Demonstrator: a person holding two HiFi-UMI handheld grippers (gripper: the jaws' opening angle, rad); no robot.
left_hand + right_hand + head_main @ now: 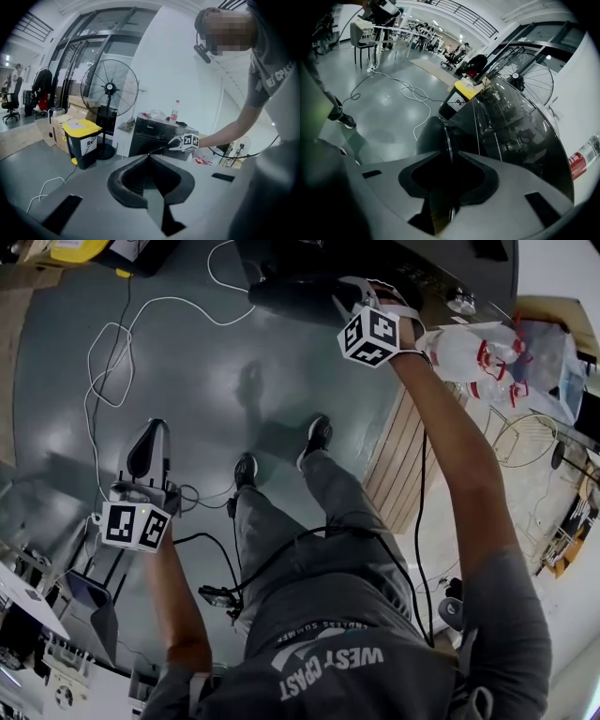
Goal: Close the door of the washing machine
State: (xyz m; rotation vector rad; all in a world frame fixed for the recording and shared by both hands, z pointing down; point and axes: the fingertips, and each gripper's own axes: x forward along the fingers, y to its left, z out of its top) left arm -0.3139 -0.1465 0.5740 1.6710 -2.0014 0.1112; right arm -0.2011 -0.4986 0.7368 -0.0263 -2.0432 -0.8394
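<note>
The washing machine (450, 263) is a black box (150, 136) at the top of the head view. Its round door (291, 296) stands swung out over the floor. In the right gripper view I see the door (436, 136) edge-on, its chrome rim running straight into the jaws' gap. My right gripper (347, 292) (447, 187) is shut on that door's rim, beside the glossy front (511, 126). My left gripper (150, 451) (152, 187) hangs low over the bare floor, far from the machine, with a narrow gap between its jaws and nothing in it.
A white cable (122, 343) loops over the grey floor. A yellow-lidded bin (82, 136) and a standing fan (110, 89) are left of the machine. A red-labelled bottle (579, 164) stands on its top. Plastic bags (478, 352) and wooden slats (403, 456) lie to its right.
</note>
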